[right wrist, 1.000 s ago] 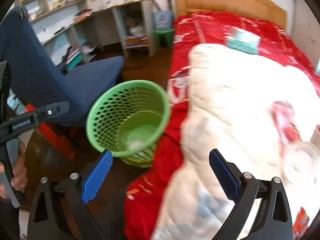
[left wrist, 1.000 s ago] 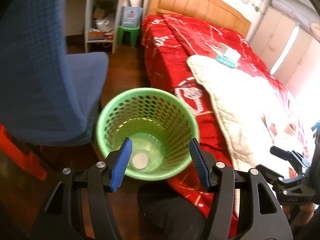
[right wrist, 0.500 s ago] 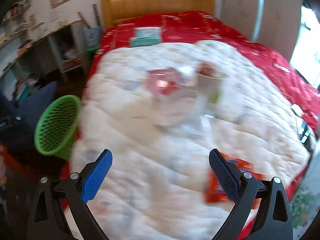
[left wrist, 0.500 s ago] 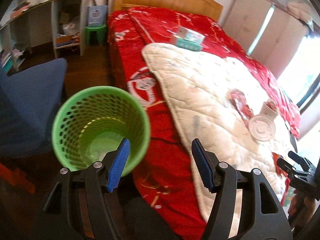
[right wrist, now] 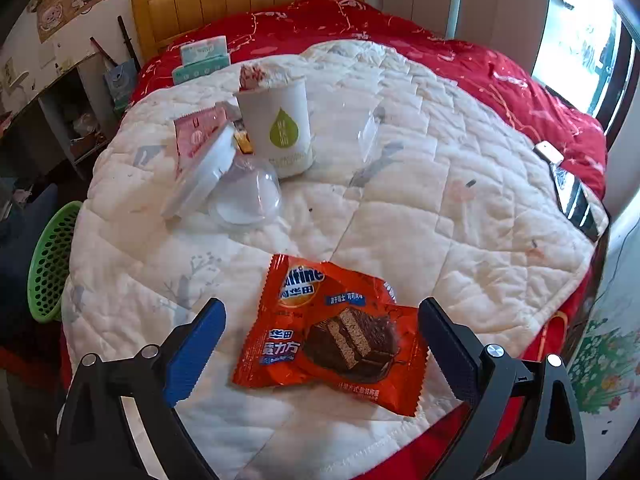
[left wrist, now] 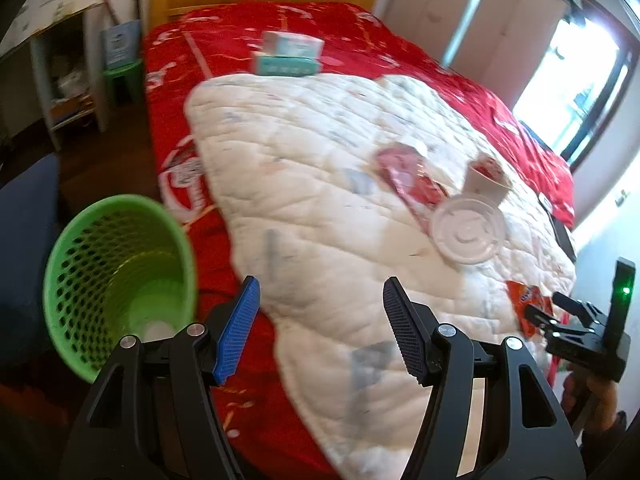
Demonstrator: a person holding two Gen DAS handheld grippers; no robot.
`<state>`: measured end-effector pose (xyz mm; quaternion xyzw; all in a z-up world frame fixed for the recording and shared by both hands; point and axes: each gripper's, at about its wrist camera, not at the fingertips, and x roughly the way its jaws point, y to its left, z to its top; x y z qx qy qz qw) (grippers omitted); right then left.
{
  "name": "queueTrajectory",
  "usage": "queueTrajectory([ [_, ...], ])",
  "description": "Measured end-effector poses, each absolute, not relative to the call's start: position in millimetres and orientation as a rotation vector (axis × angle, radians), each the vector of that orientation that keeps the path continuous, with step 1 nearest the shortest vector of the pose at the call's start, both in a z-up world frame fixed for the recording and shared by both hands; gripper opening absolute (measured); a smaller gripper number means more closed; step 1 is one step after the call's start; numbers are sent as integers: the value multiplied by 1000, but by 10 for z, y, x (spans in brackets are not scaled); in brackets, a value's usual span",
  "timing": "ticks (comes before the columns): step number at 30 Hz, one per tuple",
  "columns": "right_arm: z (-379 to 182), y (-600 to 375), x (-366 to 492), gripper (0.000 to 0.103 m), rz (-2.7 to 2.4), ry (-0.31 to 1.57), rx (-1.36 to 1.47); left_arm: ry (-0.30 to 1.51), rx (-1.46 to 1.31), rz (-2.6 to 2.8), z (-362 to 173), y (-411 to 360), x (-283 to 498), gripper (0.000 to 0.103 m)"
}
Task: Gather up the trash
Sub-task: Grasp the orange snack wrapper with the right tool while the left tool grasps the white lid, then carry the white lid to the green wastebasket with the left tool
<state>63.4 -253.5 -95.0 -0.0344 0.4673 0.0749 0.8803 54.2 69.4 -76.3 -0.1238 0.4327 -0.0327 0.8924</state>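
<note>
An orange snack wrapper [right wrist: 332,328] lies on the white quilt [right wrist: 440,208], between the open fingers of my right gripper [right wrist: 320,344], which is empty. Behind it stand a white paper cup [right wrist: 280,124], a clear dome lid [right wrist: 246,196], a white lid [right wrist: 200,176] and a pink wrapper [right wrist: 196,136]. My left gripper [left wrist: 320,328] is open and empty over the quilt's edge. The green perforated bin [left wrist: 116,276] stands on the floor to its left, with something pale at its bottom. The cup [left wrist: 484,178], a lid [left wrist: 466,232] and the pink wrapper [left wrist: 408,180] also show in the left view.
A teal tissue box [right wrist: 202,58] sits on the red bedspread [right wrist: 520,80] near the headboard. A phone [right wrist: 572,196] lies at the quilt's right edge. A blue chair [left wrist: 24,240] stands beside the bin. Shelves and a green stool [left wrist: 120,76] are at the back left.
Both grippers swung right, from the bin towards the bed. The right gripper now hovers at the orange wrapper; the bin has slid to the left of both views.
</note>
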Motion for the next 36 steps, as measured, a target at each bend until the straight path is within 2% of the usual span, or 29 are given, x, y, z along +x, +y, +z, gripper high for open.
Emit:
queueTrajectory([
  [3,-999,-2526,646,92,162,979,-81,913,-241,-119,-782,517,680,64],
  [5,-1020,-2525,639,83,170,979,-85,926,-229,-145,-803,387,773,64],
  [19,-924,-2717,645,58,205,958,-18,926,-40,-415,-906,-694,1171,63],
  [24,-884,-2793,651,54,213,953,23,915,24,-429,-981,-918,1277,59],
  [30,-845,-2842,628,53,223,947,61,905,48,-430,-1058,-1016,1382,37],
  [34,-813,-2852,606,53,225,940,66,888,31,-456,-1043,-1030,1362,14],
  [36,-799,-2849,594,50,230,935,66,875,20,-457,-1017,-1010,1338,11],
])
